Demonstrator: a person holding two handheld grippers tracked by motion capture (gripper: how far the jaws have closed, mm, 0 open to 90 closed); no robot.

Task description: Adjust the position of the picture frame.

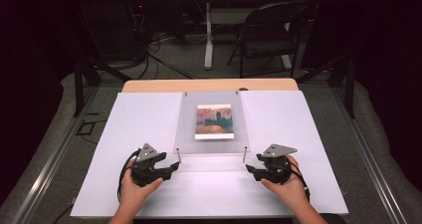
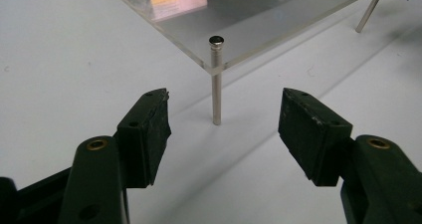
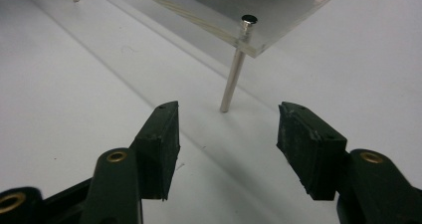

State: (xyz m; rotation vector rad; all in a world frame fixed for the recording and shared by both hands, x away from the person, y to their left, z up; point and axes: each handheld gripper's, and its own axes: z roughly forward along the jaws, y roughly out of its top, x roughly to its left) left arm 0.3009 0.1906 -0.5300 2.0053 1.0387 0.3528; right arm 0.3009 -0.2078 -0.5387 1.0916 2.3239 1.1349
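- Left hand-held gripper (image 1: 175, 167), right hand-held gripper (image 1: 250, 168): jaws released, empty, each facing a near metal leg (image 2: 216, 82).
- Clear plate (image 1: 189, 129): standing on desk (image 1: 139, 119), untouched.
- Picture card (image 1: 214, 121): beneath or on plate; nothing apparently begun.

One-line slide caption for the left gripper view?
Open left gripper faces the near metal leg of the clear acrylic panel.
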